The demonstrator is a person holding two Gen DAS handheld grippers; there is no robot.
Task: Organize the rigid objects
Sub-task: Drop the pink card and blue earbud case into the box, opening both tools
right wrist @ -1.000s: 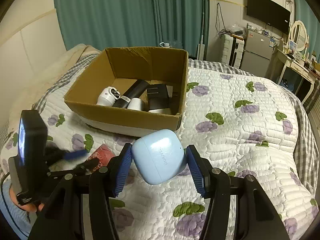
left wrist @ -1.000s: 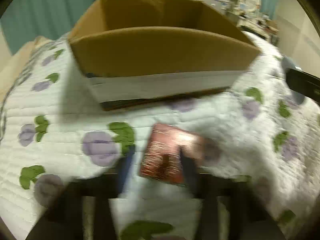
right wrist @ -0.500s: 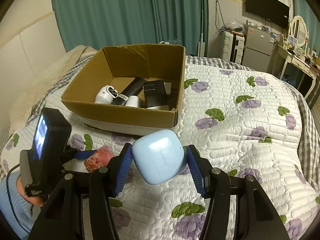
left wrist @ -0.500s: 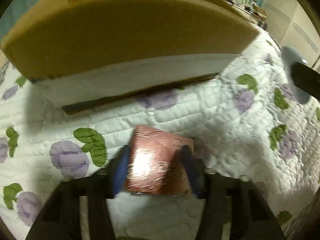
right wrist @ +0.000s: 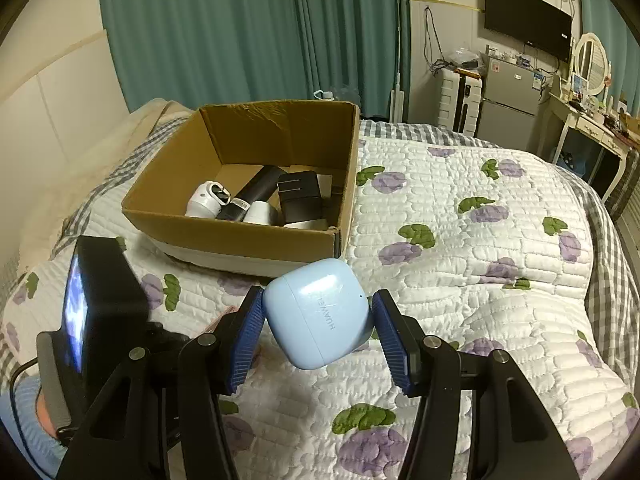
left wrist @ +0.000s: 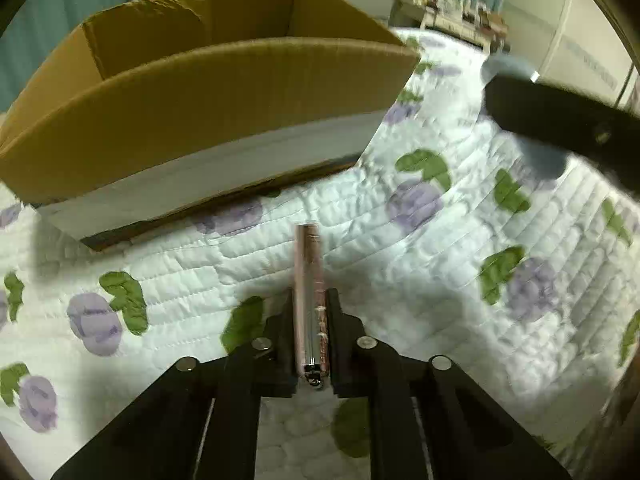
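Observation:
My left gripper (left wrist: 310,308) is shut on a thin red card-like box (left wrist: 309,276), held edge-on just above the quilt in front of the cardboard box (left wrist: 224,92). My right gripper (right wrist: 318,320) is shut on a pale blue earbud case (right wrist: 318,314), held above the quilt near the box's front right corner (right wrist: 338,236). The box holds a white camera (right wrist: 208,198), a black cylinder (right wrist: 254,192), a white cup-like piece (right wrist: 260,213) and a black adapter (right wrist: 300,196). The right gripper shows at the right edge of the left wrist view (left wrist: 560,120).
The box stands on a bed with a white quilt (right wrist: 460,280) printed with purple flowers. The left gripper's body with a lit screen (right wrist: 96,304) is at lower left in the right wrist view. Teal curtains, a fridge (right wrist: 508,100) and a dresser lie beyond the bed.
The left gripper has closed on the red box and turned it from flat to edge-on, lifting it off the quilt. The right gripper holds the blue case almost still.

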